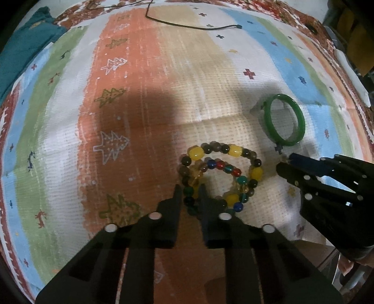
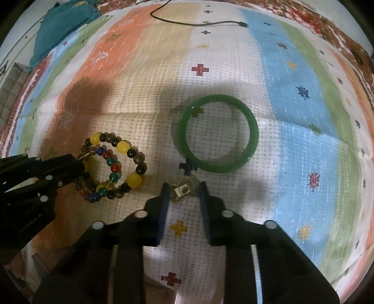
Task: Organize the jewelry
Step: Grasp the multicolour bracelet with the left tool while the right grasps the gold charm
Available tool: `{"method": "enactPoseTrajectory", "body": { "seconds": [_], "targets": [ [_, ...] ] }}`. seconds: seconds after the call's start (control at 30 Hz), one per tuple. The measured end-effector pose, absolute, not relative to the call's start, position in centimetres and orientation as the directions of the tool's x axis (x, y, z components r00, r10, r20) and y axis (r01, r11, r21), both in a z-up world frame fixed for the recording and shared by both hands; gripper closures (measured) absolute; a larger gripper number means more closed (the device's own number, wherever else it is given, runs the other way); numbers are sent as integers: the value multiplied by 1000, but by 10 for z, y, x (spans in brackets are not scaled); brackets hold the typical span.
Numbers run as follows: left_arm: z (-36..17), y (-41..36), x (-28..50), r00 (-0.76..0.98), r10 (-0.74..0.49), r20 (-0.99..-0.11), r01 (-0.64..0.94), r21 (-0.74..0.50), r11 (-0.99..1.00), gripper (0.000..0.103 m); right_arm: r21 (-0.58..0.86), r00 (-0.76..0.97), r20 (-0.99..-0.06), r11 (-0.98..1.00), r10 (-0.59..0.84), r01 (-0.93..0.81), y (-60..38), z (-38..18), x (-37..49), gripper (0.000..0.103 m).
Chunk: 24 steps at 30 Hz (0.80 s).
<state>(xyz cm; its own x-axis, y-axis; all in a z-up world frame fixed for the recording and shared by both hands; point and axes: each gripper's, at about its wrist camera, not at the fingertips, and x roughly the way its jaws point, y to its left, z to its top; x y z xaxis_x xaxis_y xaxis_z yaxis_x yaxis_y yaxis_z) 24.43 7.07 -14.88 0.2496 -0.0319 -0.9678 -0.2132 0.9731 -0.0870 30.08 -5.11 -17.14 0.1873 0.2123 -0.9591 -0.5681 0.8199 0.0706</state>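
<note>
The jewelry lies gathered in one patch of a striped, patterned cloth (image 2: 292, 77), near the front edge and within reach of both grippers, which suggests it is being sorted piece by piece. On the left sit two bead bracelets (image 1: 219, 177), one of large yellow and grey-brown beads and a smaller one of red, blue and green beads, lying tangled or stacked so that one overlaps the other. To their right a green bangle (image 2: 216, 133) lies flat and apart from them, and just in front of it is a small clear, gold-toned piece (image 2: 183, 190), perhaps a ring or earring; it is too small to name surely. The left gripper (image 1: 189, 193) comes at the bead pile from the near side with its jaws narrowed to a slim gap around the near arc of beads. A few dark and amber beads sit between the fingers, so it seems to be grasping the strand, though firm contact is hard to confirm. The right gripper (image 2: 183, 187) is held over the small clear piece with its jaws spread moderately wide. The piece sits between the fingers close to the left one, and it is not pinched. A black cable (image 2: 198, 22) lies far off along the top of the cloth, clear of the work.
</note>
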Motion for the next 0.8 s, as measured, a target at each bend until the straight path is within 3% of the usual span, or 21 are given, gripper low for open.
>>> {"method": "enactPoseTrajectory", "body": {
  "seconds": [0.8],
  "targets": [
    [-82,45,224,394,-60,-917,-182,-142,973,94,59,256,-930,797,262,-600,-66,-128,268,89]
  ]
}}
